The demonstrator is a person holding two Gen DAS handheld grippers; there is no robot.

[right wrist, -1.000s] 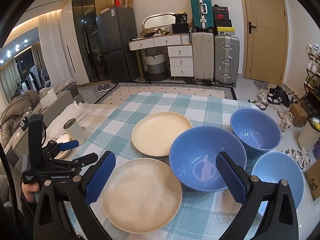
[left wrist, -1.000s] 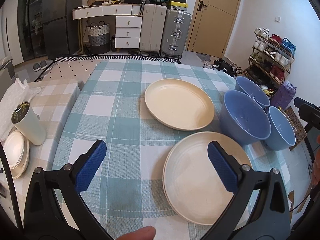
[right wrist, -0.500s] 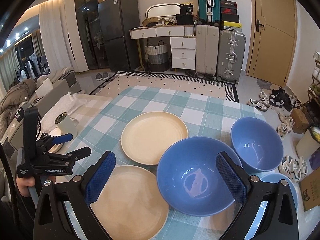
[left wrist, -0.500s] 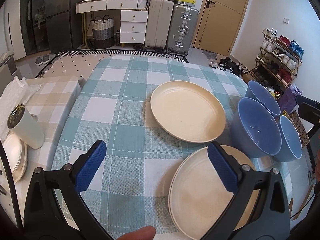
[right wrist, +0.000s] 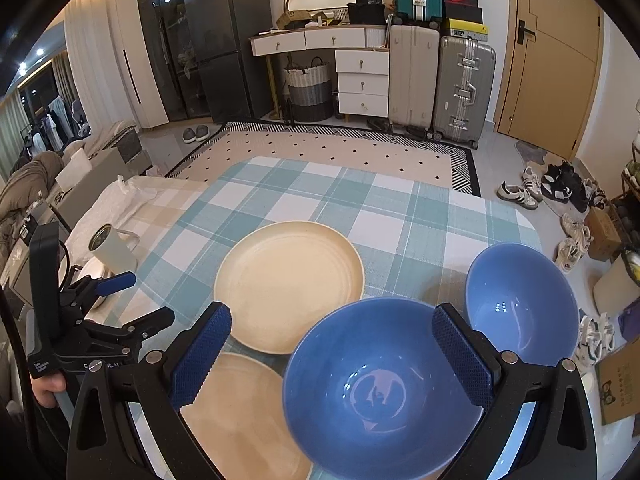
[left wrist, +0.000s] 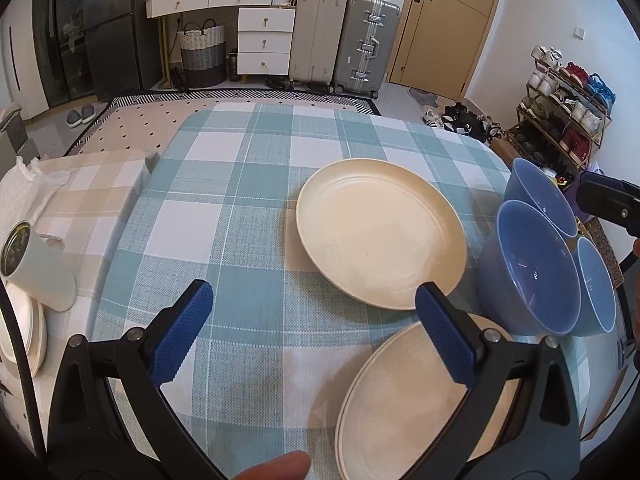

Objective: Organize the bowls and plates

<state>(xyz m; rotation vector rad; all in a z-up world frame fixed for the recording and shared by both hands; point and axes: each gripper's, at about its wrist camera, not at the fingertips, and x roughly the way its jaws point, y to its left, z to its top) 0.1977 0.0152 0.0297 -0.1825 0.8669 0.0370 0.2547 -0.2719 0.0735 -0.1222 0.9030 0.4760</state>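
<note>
Two cream plates lie on the checked tablecloth: one in the middle [left wrist: 380, 236] [right wrist: 288, 284] and one nearer me [left wrist: 420, 408] [right wrist: 240, 412]. Three blue bowls cluster at the right: a large one [left wrist: 532, 276] [right wrist: 380, 388], one behind it [left wrist: 536, 200] [right wrist: 520, 300], and a third [left wrist: 596, 288] at the table's edge. My left gripper [left wrist: 312, 328] [right wrist: 136, 300] hovers open above the cloth, left of the near plate. My right gripper [right wrist: 330, 354] hangs open over the large bowl's near side, holding nothing.
A white mug [left wrist: 36, 272] [right wrist: 112, 252] and a stack of small plates [left wrist: 20, 328] sit on a beige-checked surface to the left. Suitcases [right wrist: 440, 84], drawers and a shoe rack [left wrist: 560, 100] stand beyond the table. A fingertip [left wrist: 276, 468] shows at the bottom.
The plates and bowls sit lower and closer in both views, as both grippers have shifted over the table. Both stay open; nothing was taken hold of.
</note>
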